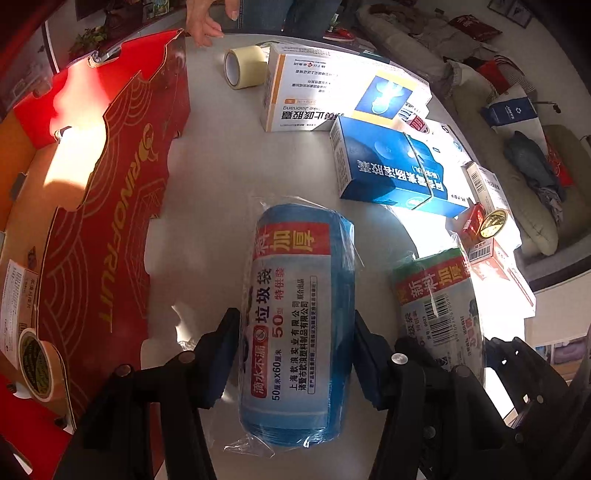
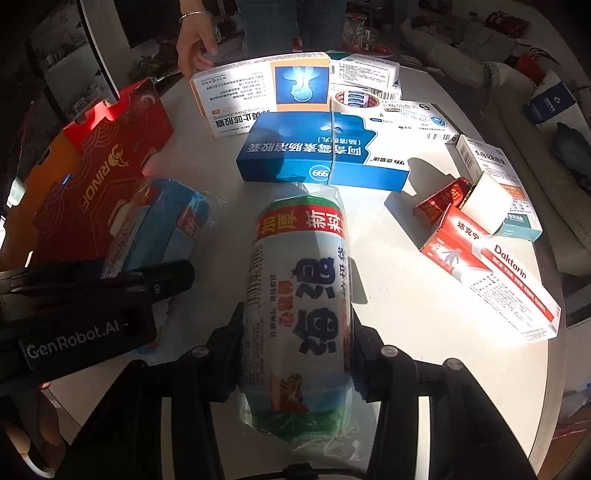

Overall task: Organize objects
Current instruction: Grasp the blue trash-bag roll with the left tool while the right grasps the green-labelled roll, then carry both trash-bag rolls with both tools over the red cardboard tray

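**Two rolls, two grippers, one red box off to the left**

Nearest the left wrist camera, the left gripper had its jaws clenched on the blue roll of bin bags, both pads pressed against the plastic wrap. The roll lay flat on the white table, its long axis running straight away from the jaws, so the grip crossed its width near the close end. The right gripper clasped the green-and-white roll the same way, lengthwise ahead of it, pads tight on either side.

The two rolls lay near each other, roughly parallel, blue on the left. The red fruit box stood open just left of the blue roll, so the left hand was the nearer one to it; judged from this, the blue roll would swing left into the box first. Beyond both rolls lay the blue medicine carton and a white carton, close enough that a forward push could nudge them. A bystander's hand rested at the far table edge.
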### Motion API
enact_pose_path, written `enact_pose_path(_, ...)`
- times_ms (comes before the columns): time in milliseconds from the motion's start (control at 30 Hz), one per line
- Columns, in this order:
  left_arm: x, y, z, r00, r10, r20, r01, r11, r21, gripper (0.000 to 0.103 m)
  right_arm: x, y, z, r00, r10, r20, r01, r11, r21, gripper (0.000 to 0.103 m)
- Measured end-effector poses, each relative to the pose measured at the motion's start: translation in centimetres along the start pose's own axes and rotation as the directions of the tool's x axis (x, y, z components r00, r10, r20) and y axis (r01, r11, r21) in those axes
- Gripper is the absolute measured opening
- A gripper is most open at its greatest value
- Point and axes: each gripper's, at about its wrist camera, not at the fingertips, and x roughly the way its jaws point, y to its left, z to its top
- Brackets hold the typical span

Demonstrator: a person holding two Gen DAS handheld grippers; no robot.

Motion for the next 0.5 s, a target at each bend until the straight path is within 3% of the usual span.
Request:
enact_pose_path(133, -0.2, 0.1, -0.4, 0.998, -0.057, -0.005, 0.057, 0.998, -0.011, 0.052, -1.4, -0.9, -1.0, 0.998, 0.039, 0.041, -0.042, 0.997, 0.059, 0.046)
enact_pose_path(333, -0.5, -0.6, -0.7, 0.998, -0.067, 0.004, 0.067, 0.998, 0.006, 0.052, -4.2, -3.3, -1.7, 0.991, 0.054, 0.124, -0.073, 0.986, 0.150, 0.046)
enact_pose_path(500, -2.3, -1.4, -0.8, 0.995, -0.082, 0.059, 0.079, 0.996, 0.048, 0.052, -5.8, -4.5, -2.3, 0.983, 0.070, 0.172, -0.106, 0.972, 0.211, 0.046)
